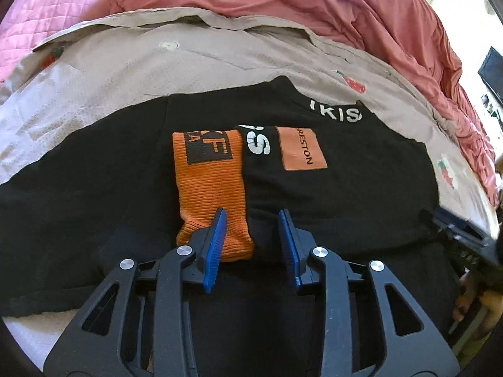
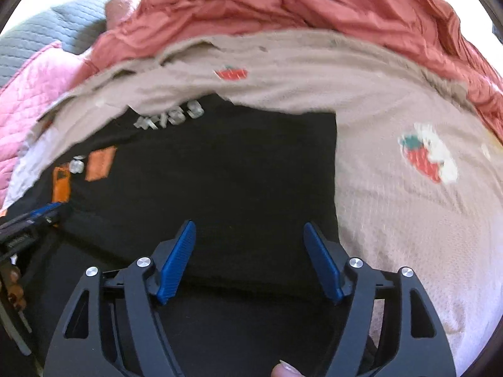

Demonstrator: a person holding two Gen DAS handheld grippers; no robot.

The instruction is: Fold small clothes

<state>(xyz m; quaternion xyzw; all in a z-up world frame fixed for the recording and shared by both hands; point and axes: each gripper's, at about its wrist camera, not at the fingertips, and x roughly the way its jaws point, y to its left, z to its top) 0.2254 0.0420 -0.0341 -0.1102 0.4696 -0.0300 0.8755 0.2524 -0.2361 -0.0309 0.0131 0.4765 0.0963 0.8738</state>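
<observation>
Both my tongs are spread and pinch nothing: my left gripper hangs over the orange sock on the black shirt, my right gripper over that shirt's right edge, which lies mid-bedsheet.

Two grippers show, the left gripper and the right gripper, each with two blue pads. One black garment fills mid-frame, bearing one orange ribbed cuff and one orange patch. Three strawberry prints dot one beige sheet; one red blanket lies along the top.
</observation>
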